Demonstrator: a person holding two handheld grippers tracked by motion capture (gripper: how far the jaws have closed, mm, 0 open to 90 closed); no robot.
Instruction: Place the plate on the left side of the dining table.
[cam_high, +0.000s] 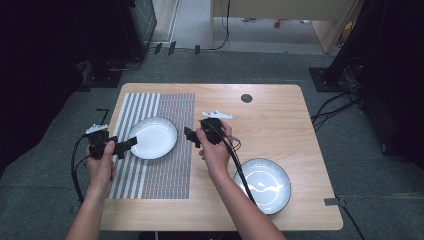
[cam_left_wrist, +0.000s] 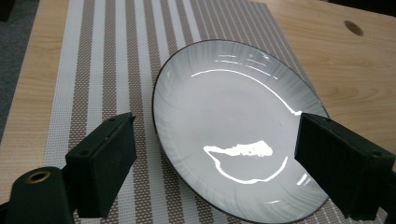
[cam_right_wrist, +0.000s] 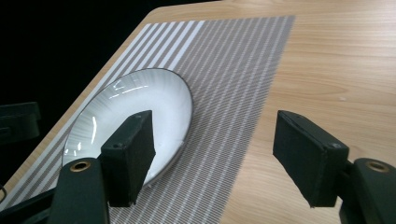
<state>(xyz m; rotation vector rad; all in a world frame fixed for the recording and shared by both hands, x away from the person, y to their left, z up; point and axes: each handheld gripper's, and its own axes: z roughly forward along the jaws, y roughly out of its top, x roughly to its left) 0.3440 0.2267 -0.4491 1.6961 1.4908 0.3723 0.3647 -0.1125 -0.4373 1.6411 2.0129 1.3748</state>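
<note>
On the striped placemat (cam_high: 165, 165) at the tabletop's (cam_high: 280, 115) left, the white plate (cam_high: 154, 137) lies flat and looks placed. Left hand-held gripper (cam_high: 126, 145) and right hand-held gripper (cam_high: 191, 135) flank it, jaws wide apart and empty. A second plate (cam_high: 262, 185) waits near right, probably next.

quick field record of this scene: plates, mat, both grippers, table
plate on mat: white plate with dark rim, lying flat on the striped placemat
second plate: plate on bare wood near the table's front right corner
left gripper: left gripper at the mat plate's left edge, jaws open, nothing between the pads
right gripper: right gripper just right of that plate, jaws open, nothing held
table: wooden table with a dark round cable hole near its far edge
</note>
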